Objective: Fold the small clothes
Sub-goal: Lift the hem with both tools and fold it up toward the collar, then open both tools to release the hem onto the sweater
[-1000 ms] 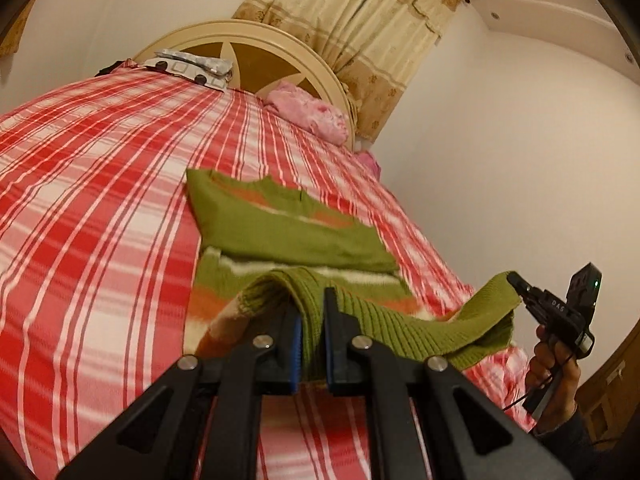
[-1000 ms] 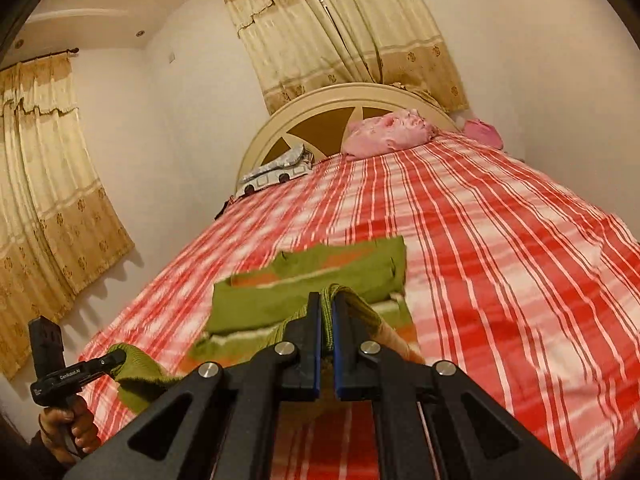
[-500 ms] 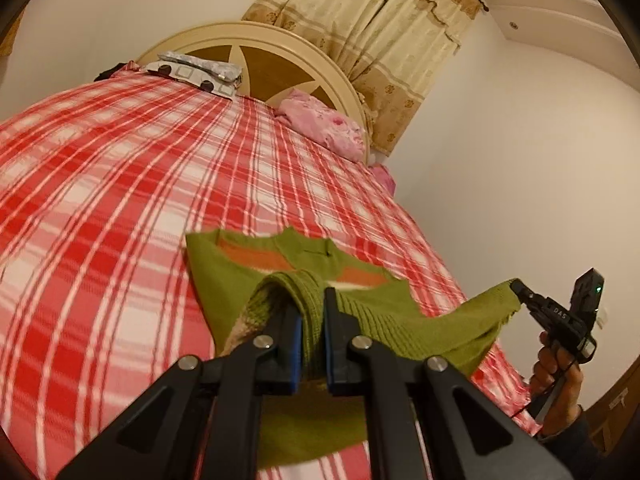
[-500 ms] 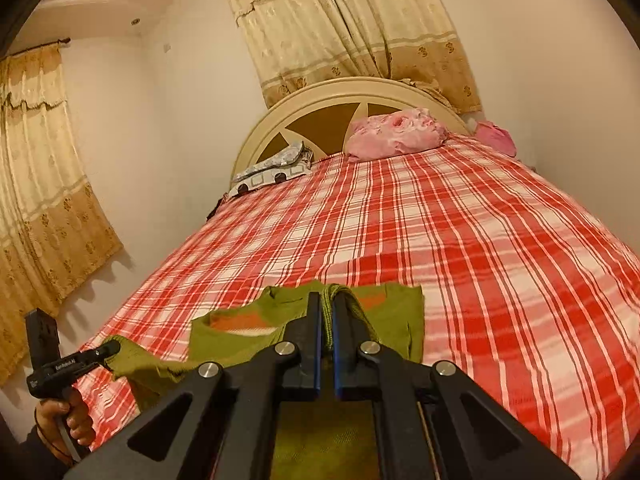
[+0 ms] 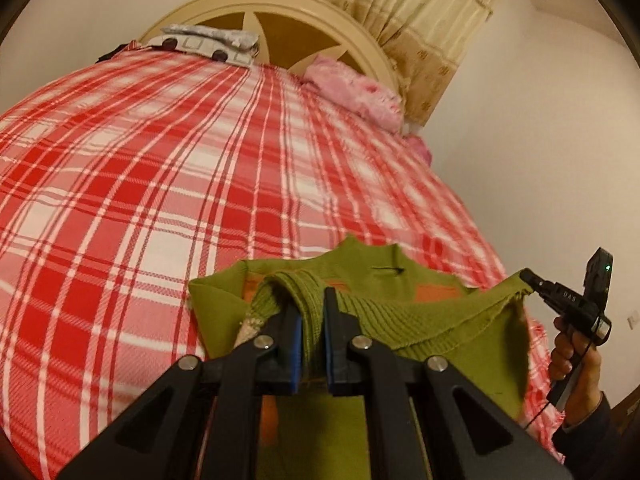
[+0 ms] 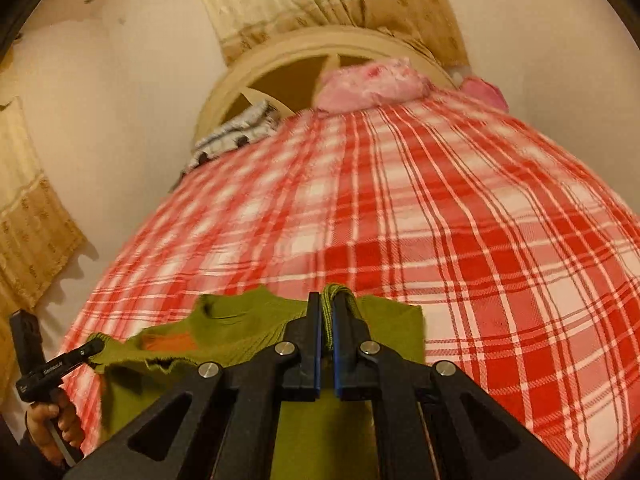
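Sweater (image 5: pixel 420 316) of olive-green ribbed knit, with orange and pale stripes across the chest, lies on the bed (image 5: pixel 160 168) directly under and just ahead of both grippers, its notched neckline pointing away toward the headboard (image 5: pixel 320 20). Its ribbed hem edge is lifted off the bed and stretched between the two tools. The left gripper (image 5: pixel 311 312) is clenched on a bunched roll of that hem, and the right gripper (image 6: pixel 327 320) is clamped on the opposite end of the same edge, a thin fold of knit pinched between its blue pads.

Judging from how things lie, the fold is partway done: the lower half appears doubled over the body, with the hem edge above the neckline and not yet laid down. Setting the hem flat, letting go, and probably a further fold to make a compact bundle remain.

Underneath, the bed wears a red-and-white plaid cover of smooth twill weave, broad and gently domed ahead of the grippers. Far beyond them the cream headboard curves in an arch with brown panels. Against it sit a soft pink floral pillow (image 5: pixel 356 92) and a crumpled grey-and-white printed cloth (image 5: pixel 208 42). Beige patterned curtains (image 5: pixel 432 20) hang behind. The sweater's rib looks thick, stretchy and limp, sagging between the two grips.
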Motion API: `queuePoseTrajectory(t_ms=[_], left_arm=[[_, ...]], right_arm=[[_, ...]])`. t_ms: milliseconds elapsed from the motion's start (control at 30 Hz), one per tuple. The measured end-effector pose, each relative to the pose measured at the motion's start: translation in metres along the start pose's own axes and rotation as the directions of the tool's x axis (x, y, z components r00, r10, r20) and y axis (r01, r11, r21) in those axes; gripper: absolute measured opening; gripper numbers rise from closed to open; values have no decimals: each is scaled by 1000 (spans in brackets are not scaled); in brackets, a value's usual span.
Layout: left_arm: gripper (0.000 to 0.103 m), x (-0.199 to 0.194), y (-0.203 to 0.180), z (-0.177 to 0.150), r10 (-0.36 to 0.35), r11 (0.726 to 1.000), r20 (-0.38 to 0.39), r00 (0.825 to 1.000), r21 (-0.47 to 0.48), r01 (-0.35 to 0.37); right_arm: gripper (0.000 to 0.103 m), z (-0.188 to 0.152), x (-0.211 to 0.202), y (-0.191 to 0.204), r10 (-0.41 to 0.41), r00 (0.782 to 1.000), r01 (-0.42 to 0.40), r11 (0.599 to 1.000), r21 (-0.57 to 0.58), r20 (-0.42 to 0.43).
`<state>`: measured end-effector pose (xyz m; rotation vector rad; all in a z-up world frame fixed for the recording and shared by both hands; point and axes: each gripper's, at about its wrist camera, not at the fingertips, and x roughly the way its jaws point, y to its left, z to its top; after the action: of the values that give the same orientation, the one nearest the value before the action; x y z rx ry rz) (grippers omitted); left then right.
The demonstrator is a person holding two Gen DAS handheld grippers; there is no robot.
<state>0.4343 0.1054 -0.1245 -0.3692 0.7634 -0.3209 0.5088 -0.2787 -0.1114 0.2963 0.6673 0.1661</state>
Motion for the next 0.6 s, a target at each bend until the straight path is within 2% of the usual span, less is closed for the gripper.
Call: queuePoseTrajectory(t_ms=[100,233,333,367,400,467,533,600], left_arm=[[10,14,1,1,31,999,-15,999,20,-31],[19,20,10,1,65,998,-20,998,0,-65],[51,17,14,-2,96,995,-21,995,-12,-96],[56,13,13,-4,107,994,-10,994,-11,-107],[56,5,12,-6,107,994,8,994,-1,-107],[58,-4,9,-8,117,993,24,993,23,-118],[59,-13,9,-14,144,989,34,989,33,-145],[59,-13,11,-21,151,988,1,989,36,-151]], right_arm=[[3,3,29,-4,-34,999,34,999,-16,-26],[4,8,63,-1,-40,996,36,998,-47,-86],[8,7,85,-4,-68,987,60,996,-59,-145],[20,4,87,-5,-87,985,78,995,-66,-149],[41,2,86,-7,-99,984,89,994,-71,-145],[60,-2,78,-12,-74,989,68,996,-55,-129],[60,-5,72,-18,-79,989,74,996,-46,-124],[60,-7,63,-24,-88,989,84,996,-43,-120]])
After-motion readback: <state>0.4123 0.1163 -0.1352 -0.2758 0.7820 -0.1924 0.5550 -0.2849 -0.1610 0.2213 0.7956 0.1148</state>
